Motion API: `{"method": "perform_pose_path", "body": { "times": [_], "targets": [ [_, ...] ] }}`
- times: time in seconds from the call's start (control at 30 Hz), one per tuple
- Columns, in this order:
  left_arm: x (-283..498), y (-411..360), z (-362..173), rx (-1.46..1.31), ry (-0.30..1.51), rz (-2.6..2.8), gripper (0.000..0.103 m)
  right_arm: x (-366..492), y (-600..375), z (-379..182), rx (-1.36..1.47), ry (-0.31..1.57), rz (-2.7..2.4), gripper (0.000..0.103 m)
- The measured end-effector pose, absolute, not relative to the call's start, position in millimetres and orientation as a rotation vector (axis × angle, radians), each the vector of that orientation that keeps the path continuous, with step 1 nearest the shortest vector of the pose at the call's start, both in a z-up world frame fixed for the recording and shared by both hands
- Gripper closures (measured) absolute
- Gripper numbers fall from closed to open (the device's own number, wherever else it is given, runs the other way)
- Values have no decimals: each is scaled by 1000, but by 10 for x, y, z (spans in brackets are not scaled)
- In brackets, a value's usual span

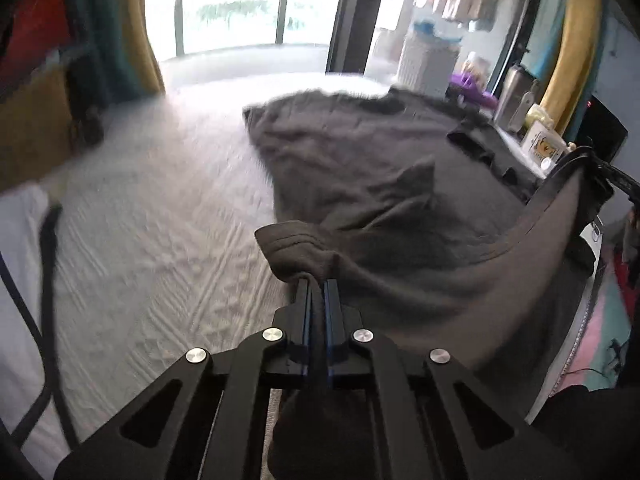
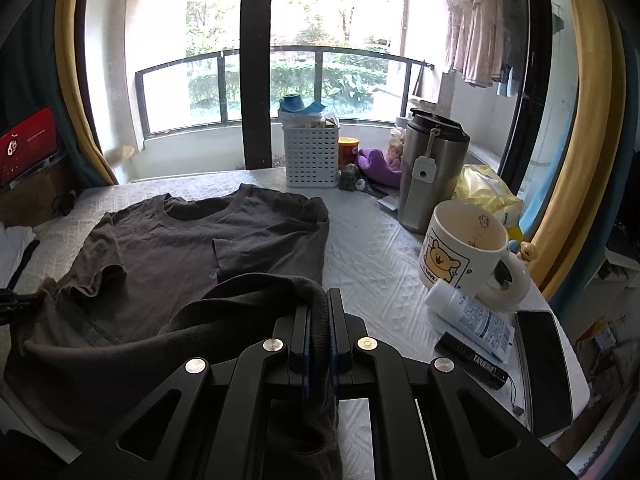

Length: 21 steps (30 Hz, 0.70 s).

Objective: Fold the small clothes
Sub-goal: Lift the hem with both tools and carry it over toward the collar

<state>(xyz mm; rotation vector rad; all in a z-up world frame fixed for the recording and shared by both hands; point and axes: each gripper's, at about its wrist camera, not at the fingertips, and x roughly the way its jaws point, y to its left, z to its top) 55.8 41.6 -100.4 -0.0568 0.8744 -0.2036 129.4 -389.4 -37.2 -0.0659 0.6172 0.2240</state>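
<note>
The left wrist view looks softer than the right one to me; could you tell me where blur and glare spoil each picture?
Left wrist view: window blown out white, bedsheet motion-smeared, gripped T-shirt hem fairly sharp. Right wrist view: sharp throughout, mug crisp, only fisheye bending at the curtains.

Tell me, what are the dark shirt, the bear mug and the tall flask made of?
Shirt: soft knit fabric, probably cotton; matte, wrinkled, ribbed collar.
Bear mug: likely glazed ceramic; glossy white, thick wall, printed picture.
Flask: apparently brushed metal; dull silver sheen, with a dark lid.

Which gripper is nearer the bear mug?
Right. The right gripper, clamping the shirt's hem, sits just left of the mug; the left gripper holds the hem's far end.
</note>
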Motion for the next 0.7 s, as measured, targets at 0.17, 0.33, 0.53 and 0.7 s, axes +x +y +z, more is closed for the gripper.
{"method": "perform_pose_path", "body": {
  "times": [0.17,0.33,0.53,0.7],
  "targets": [
    [462,455,-614,-54,772,-169,99,1372,-3847,-237,-74,586,242,97],
    [493,511,-299,-52,688,-137,99,1478,-3808,-50,-85,547,247,96],
    [637,616,-64,-47,620,-104,99,1698,-3802,123,-86,516,246,97],
    [861,707,25,-40,590,-88,99,1979,-3745,191,-89,511,260,97]
  ]
}}
